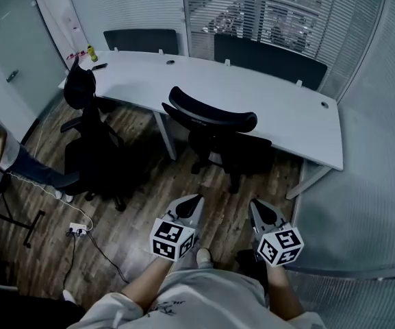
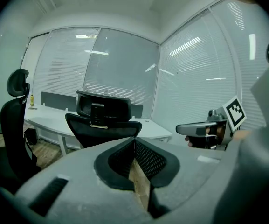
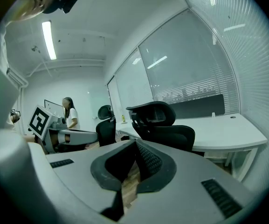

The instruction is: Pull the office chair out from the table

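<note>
The black office chair point(image 1: 218, 132) stands against the near edge of the white tabletop point(image 1: 279, 101), its seat partly under it and its backrest toward the grippers. On the chair's near side, well apart from it, the left gripper point(image 1: 196, 199) and right gripper point(image 1: 254, 203) point at it side by side, each with jaws pressed together on nothing. To the chair's left stands a second black chair point(image 1: 87, 139).

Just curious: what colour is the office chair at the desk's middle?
Black office chair, clearest in the head view.
</note>
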`<state>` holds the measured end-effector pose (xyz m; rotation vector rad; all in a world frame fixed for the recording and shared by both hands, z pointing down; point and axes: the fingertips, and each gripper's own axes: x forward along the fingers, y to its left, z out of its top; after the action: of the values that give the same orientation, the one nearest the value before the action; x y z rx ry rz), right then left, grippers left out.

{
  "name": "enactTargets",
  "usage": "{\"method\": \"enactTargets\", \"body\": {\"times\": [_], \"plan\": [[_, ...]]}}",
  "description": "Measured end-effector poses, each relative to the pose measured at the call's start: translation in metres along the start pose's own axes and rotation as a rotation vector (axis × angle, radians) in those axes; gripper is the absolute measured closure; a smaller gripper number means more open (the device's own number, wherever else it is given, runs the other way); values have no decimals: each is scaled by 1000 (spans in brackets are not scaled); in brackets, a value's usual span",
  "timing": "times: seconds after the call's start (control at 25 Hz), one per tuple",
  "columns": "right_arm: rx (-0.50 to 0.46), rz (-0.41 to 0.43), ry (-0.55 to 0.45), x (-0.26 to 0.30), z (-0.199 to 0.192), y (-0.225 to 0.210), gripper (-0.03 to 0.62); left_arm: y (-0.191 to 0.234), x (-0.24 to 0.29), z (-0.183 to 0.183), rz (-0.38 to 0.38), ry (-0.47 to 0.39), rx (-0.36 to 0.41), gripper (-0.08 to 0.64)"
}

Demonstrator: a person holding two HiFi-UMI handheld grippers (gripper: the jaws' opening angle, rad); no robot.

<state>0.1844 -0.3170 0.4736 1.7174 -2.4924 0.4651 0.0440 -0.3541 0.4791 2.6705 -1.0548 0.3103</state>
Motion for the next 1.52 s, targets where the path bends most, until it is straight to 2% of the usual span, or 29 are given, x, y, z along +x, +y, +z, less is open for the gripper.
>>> {"method": "enactTargets", "body": {"times": [0.12,0.36,0.64,1.2,1.52], "plan": [[-4,-18,-21,6,5,-1,586,9,3,3,-7,-6,0,548],[-31,-18,12,19,4,1,586,25,7,2,-18,2,0,549],[-43,-14,19,32,8,-3,586,41,16,4,8,-12,-21,549],[-107,6,15,83,40,-51,586,62,63,26,54,-5,-19,545],[-118,24,16,114,59,-86,583,82,99,43,90,-13,-21,480]]}}
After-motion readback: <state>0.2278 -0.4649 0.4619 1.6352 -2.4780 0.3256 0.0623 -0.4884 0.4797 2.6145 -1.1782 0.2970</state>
